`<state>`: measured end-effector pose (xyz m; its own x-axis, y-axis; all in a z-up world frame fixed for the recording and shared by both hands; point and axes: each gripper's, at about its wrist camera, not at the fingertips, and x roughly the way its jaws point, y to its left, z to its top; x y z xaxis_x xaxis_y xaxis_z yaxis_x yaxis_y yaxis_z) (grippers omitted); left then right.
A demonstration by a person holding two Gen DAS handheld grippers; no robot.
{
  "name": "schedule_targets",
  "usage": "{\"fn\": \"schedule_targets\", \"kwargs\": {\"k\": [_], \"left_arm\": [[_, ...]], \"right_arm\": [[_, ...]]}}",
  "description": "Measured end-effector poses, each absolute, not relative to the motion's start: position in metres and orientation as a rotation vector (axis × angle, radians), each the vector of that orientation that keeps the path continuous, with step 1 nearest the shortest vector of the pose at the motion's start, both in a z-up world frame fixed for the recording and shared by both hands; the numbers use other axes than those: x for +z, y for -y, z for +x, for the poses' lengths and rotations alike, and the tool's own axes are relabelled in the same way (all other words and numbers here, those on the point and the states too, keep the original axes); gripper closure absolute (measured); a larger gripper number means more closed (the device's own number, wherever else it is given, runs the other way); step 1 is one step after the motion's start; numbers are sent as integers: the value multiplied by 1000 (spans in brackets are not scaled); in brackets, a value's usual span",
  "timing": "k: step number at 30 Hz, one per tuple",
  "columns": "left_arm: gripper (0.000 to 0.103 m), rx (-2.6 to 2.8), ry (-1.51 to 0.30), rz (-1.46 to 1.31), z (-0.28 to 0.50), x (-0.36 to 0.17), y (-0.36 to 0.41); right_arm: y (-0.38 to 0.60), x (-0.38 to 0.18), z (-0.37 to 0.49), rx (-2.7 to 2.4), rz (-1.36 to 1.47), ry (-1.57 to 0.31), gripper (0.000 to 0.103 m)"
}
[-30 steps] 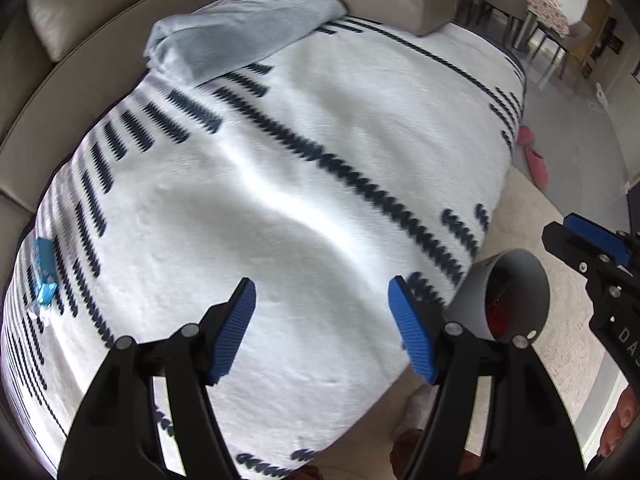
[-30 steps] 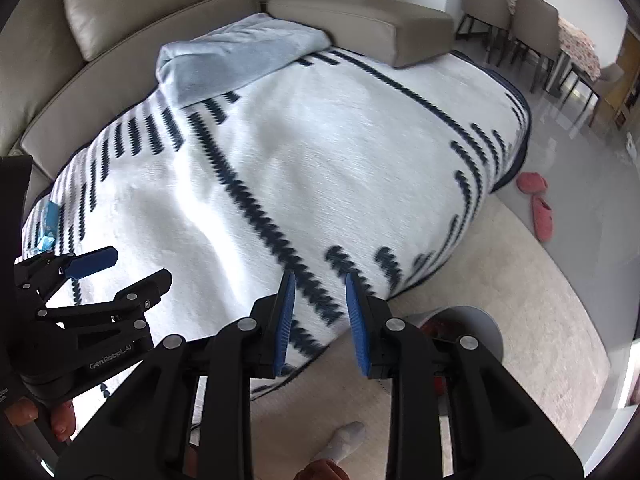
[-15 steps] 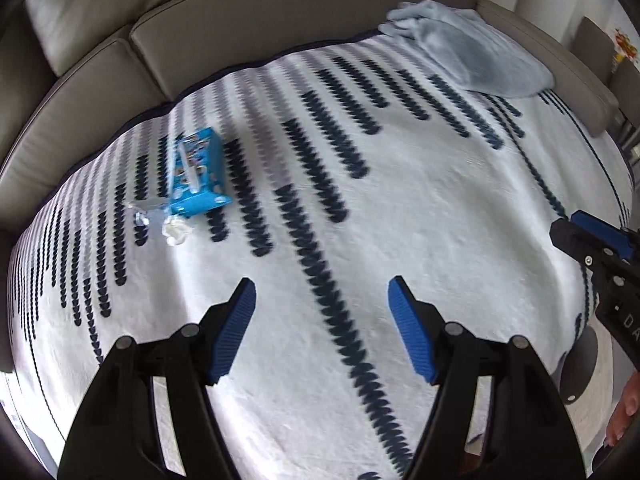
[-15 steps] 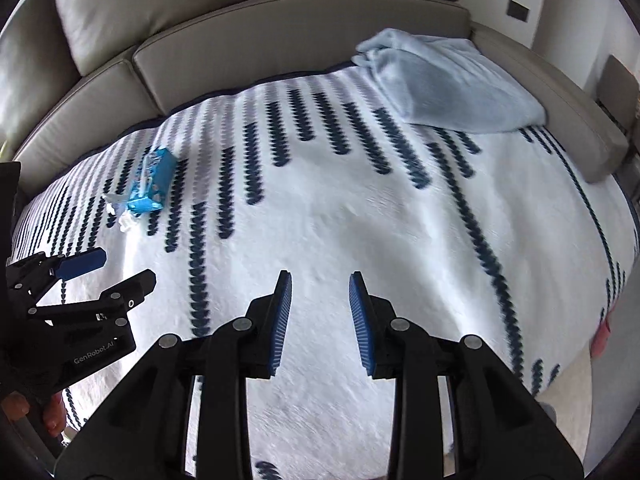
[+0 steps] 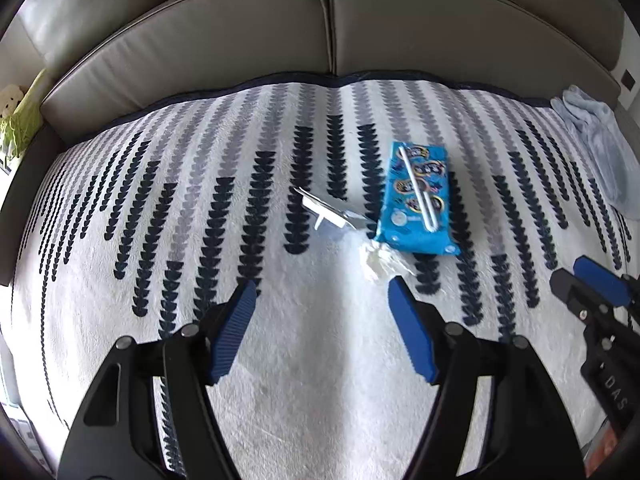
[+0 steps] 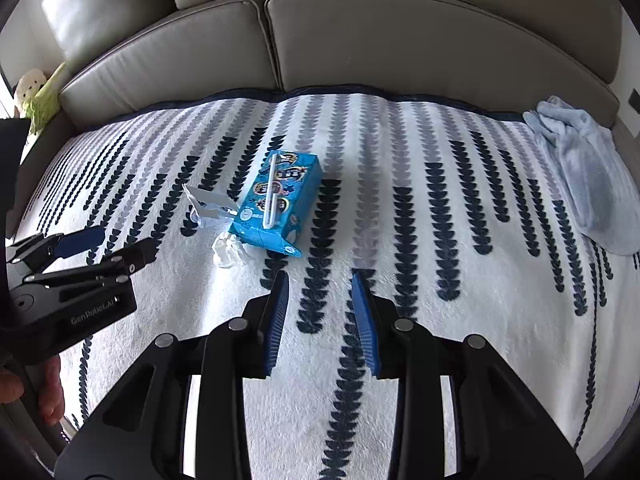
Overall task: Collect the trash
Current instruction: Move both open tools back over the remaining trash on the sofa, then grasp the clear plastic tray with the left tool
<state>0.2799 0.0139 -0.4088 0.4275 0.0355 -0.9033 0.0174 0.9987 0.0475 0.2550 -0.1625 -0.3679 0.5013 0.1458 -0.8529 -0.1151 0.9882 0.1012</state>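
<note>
Left wrist view: the left hand-held gripper (image 5: 322, 296) gapes wide and empty; beyond its right fingertip lies a blue carton (image 5: 416, 200) on the blanket (image 5: 320, 360), long axis pointing away toward the sofa (image 5: 328, 28), straw (image 5: 418, 188) lengthwise on top, a crumpled wrapper (image 5: 378, 262) at its near end

Right wrist view: the right hand-held gripper (image 6: 320, 286) is narrow and empty, its jaws having just been opening; the carton (image 6: 276, 204) lies ahead-left, tilted slightly right; "GenRobot.AI" is printed on the other gripper (image 6: 108, 246)

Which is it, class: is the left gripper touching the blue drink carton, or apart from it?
Apart. In the left wrist view the left gripper hangs open with white blanket between its jaws and the blue drink carton, which lies farther off toward the sofa.
</note>
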Motion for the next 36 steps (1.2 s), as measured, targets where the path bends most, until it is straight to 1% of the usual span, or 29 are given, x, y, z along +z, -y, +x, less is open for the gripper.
{"fn": "schedule_targets", "kwargs": {"k": [5,13,21,23,24,25,26,28,29,30,33,36], "left_arm": [[34,20,-1119,25,307,-417,-27],[34,-9,-1112,6,345,-429,-25],[34,9,-1200,-5,368,-469,-20],[36,7,-1219,-7,366,-476,-21],[40,5,-1227,-7,365,-480,-21],[48,1,-1237,-6,363,-483,-21],[53,-7,-1252,-5,362,-487,-21],[67,-15,-1274,-2,359,-493,-20],[71,-17,-1280,5,358,-495,-20],[76,-17,-1285,12,357,-497,-20],[85,-19,-1281,20,357,-498,-23],[89,-30,-1253,13,356,-492,-26]], "right_arm": [[140,-383,276,198,-5,-1055,71],[128,-396,295,216,-24,-1079,71],[130,-404,302,209,-31,-1099,72],[131,-405,303,206,-30,-1103,71],[131,-406,303,205,-30,-1106,71],[131,-407,303,204,-31,-1107,72],[131,-407,303,204,-30,-1109,72],[131,-409,304,204,-30,-1110,72],[130,-409,305,203,-31,-1111,72],[130,-409,306,204,-33,-1112,72],[127,-409,307,212,-43,-1111,72],[124,-410,308,217,-50,-1110,72]]}}
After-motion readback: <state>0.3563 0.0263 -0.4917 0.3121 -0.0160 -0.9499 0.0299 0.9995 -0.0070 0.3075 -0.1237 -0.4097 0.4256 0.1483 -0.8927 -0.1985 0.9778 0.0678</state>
